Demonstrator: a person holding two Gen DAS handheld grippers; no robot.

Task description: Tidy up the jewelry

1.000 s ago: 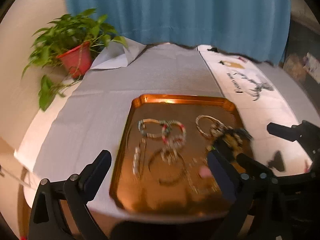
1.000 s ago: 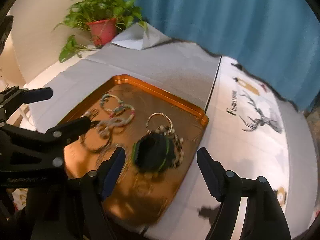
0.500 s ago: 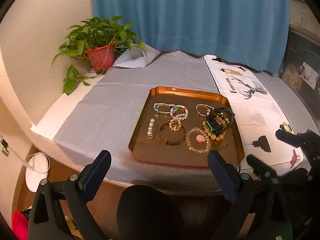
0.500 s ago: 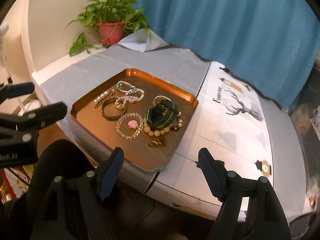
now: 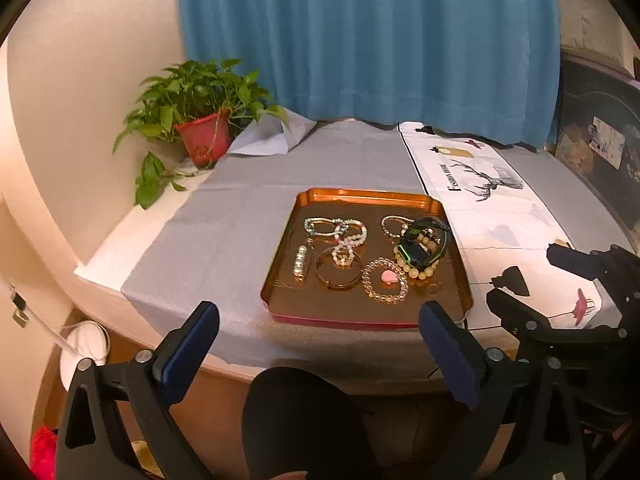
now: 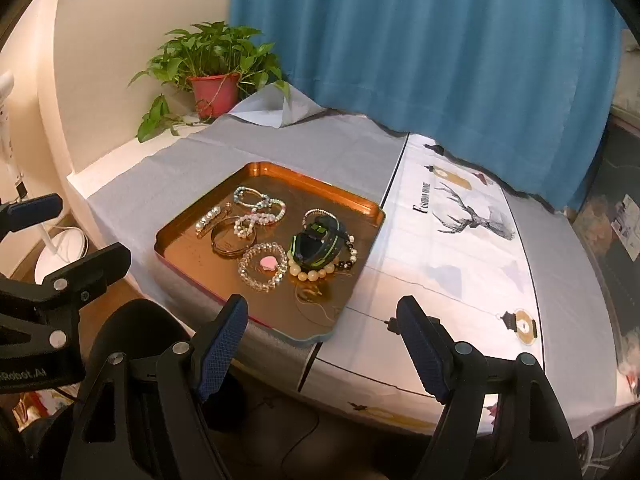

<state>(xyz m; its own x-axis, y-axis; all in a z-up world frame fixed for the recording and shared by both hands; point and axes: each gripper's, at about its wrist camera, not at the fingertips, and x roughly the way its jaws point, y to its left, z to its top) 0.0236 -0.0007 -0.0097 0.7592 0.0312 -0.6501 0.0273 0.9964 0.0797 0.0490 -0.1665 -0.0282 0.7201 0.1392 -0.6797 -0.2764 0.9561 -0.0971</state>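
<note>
Both claws, left [image 5: 318, 334] and right [image 6: 322, 330], apart and empty. Risk: snagging the heaped bracelets [image 6: 320, 248] at tray's [image 6: 256, 320] 3 o'clock, lifting several together.

A tray [image 5: 280, 280] sits on the table [image 5: 224, 216] ahead of my tongs, holding bracelets [image 5: 385, 281] and a watch [image 5: 420, 242] at its right. A printed runner [image 5: 492, 208] lies right of the tray. A potted plant [image 5: 200, 120] stands at the far left corner, before the curtain [image 5: 360, 40].
</note>
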